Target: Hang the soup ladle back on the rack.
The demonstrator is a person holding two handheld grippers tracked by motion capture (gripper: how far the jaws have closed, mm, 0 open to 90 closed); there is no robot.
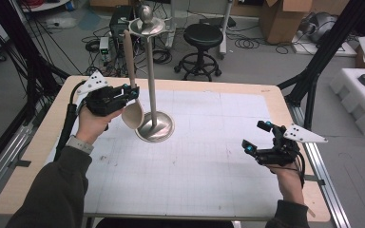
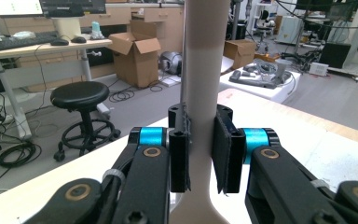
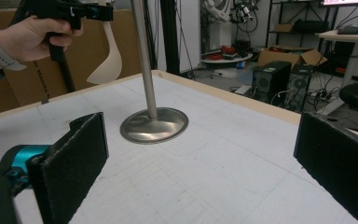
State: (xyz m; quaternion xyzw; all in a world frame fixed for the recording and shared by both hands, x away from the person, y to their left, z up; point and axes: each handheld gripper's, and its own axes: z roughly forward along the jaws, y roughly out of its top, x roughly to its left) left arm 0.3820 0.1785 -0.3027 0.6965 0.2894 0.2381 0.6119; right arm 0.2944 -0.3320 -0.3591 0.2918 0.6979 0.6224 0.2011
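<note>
Legible text, labels, brands, numbers, signs: none found. The monitor screens at the top edge of the left gripper view were too small and blurred to read. The brown cardboard boxes [image 2: 137, 56] on the floor carried no readable print. The white gridded table mat [image 1: 209, 161] bore ruled lines only.

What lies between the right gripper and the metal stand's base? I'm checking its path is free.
Nothing: in the right gripper view, bare table runs from the open right gripper to the stand's base.
</note>
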